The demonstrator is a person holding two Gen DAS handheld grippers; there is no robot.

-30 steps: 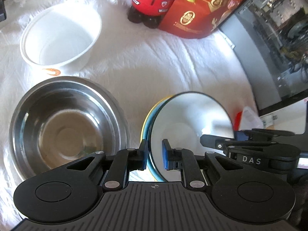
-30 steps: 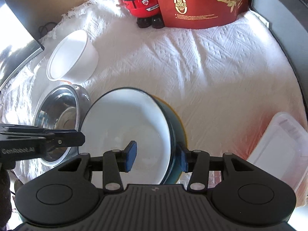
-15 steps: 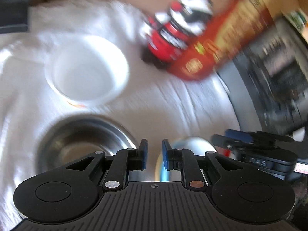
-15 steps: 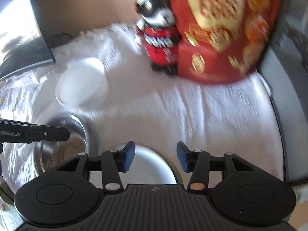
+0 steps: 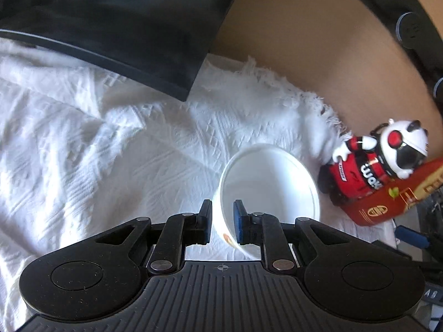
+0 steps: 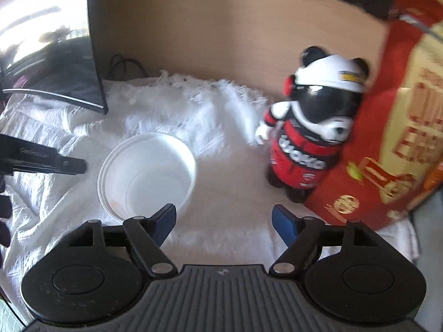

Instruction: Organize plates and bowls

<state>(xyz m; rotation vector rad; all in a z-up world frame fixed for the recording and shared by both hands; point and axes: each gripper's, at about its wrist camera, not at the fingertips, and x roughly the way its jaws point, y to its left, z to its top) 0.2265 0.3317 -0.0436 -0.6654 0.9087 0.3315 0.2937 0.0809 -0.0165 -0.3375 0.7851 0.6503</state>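
The left gripper points down at a white bowl standing on a white textured cloth that covers the table. Its jaws stand narrowly apart, straddling the bowl's near rim: one pad is outside the wall, the other inside; whether the pads press on the wall cannot be told. Right of the bowl stands a panda figure in a red and black outfit, leaning against a red box. A dark monitor fills the upper left.
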